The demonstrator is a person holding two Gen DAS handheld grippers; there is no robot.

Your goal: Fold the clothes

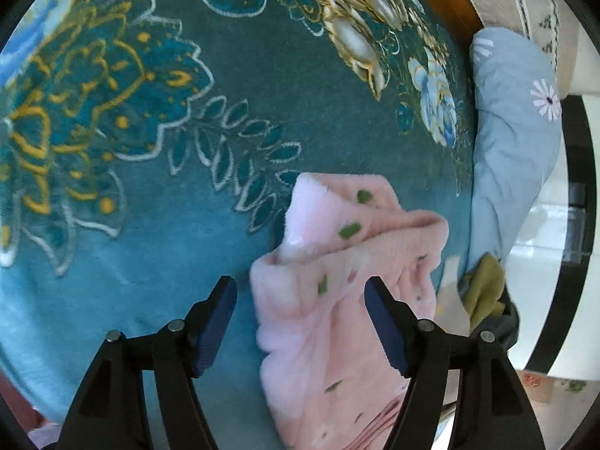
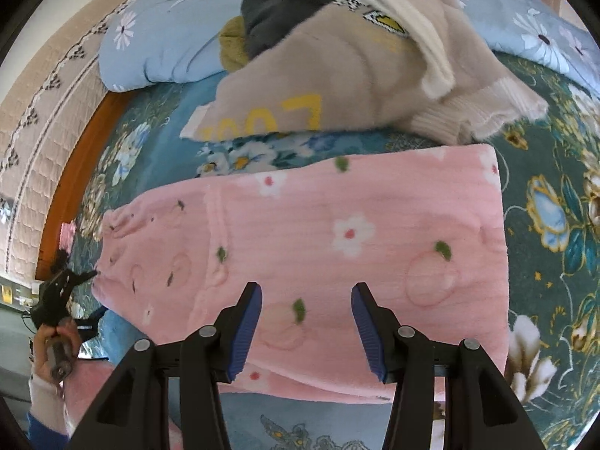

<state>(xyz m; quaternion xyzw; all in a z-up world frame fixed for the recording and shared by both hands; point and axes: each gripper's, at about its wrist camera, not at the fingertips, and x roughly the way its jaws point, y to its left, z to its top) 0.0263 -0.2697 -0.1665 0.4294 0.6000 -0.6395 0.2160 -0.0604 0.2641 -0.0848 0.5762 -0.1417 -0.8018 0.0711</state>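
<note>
A pink fleece garment [image 2: 337, 247] with white flowers and green leaves lies folded flat on the teal floral blanket [image 2: 555, 262]. My right gripper [image 2: 306, 294] is open just above its near edge, holding nothing. In the left wrist view the garment's bunched end [image 1: 337, 281] sits between and ahead of the fingers of my left gripper [image 1: 300, 288], which is open; its right finger [image 1: 382, 315] lies over the cloth. The left gripper also shows in the right wrist view [image 2: 63, 288], held in a hand at the garment's left end.
A pile of clothes lies behind the pink garment: a beige sweater [image 2: 337, 86] with yellow letters, a dark grey piece [image 2: 285, 3] and an olive one [image 2: 232, 48]. A light blue flowered quilt [image 2: 165, 37] lies along the back. A wooden bed edge [image 2: 71, 172] runs on the left.
</note>
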